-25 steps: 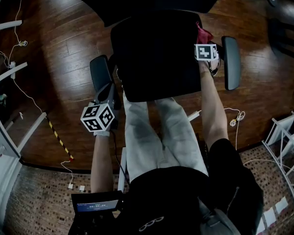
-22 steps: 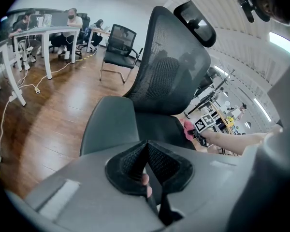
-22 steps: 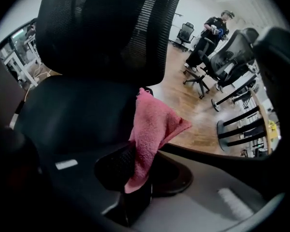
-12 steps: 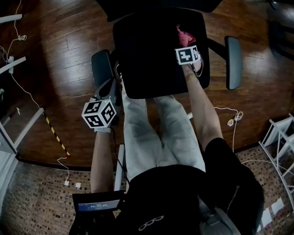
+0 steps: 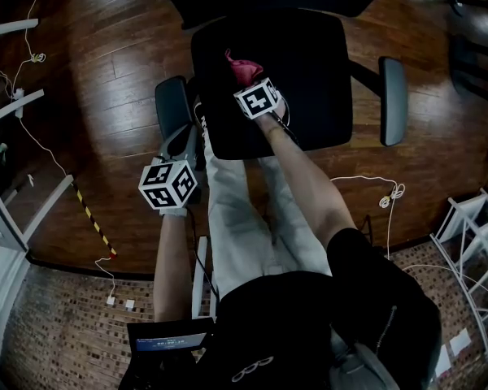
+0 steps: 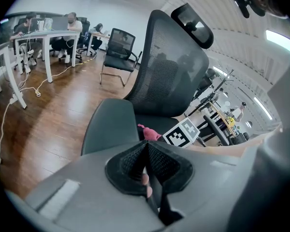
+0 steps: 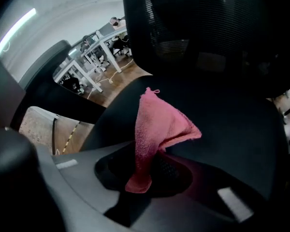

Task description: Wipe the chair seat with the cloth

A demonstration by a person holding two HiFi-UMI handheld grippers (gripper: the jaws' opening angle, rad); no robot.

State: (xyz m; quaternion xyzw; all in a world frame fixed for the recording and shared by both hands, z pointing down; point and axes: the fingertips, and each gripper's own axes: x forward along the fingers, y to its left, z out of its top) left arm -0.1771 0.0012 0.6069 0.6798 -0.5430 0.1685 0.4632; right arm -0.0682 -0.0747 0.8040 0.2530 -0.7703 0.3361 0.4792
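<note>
- The pink cloth [image 7: 157, 124] is pinched between the right tongs [image 7: 144, 170]; its lower end is bunched in the grip and the rest stands up in a folded peak over the chair seat [image 7: 232, 129]
- From the head view the cloth [image 5: 242, 69] sits over the left part of the black chair seat [image 5: 309, 80], near the left edge and about midway between front and back; whether it presses on the seat cannot be told
- The right tongs [image 5: 250, 84] reach in over the front edge of the seat, with their marker cube [image 5: 259, 98] just behind the cloth and the person's right forearm [image 5: 305, 177] stretched out behind them
- The left gripper view also catches the cloth [image 6: 147, 132] as a small pink tuft beside that marker cube [image 6: 186, 133]
- The left tongs [image 6: 147, 166] are pressed together with nothing between them, and point along the left armrest [image 6: 108, 129]
- From the head view the left tongs [image 5: 179, 149] are at the near end of the left armrest [image 5: 172, 108], off the seat and well apart from the cloth
- The mesh backrest [image 6: 171, 71] rises behind the seat, with a headrest [image 6: 193, 25] on top
- The right armrest [image 5: 393, 100] stands clear of both tongs
- The person's legs [image 5: 252, 218] in light trousers are just in front of the seat
- The chair stands on a dark wooden floor [image 5: 106, 80], where a pale cable [image 5: 386, 193] lies to the right
- Farther back in the left gripper view are a second chair [image 6: 118, 47] and a white bench [image 6: 48, 35] with people seated at it
</note>
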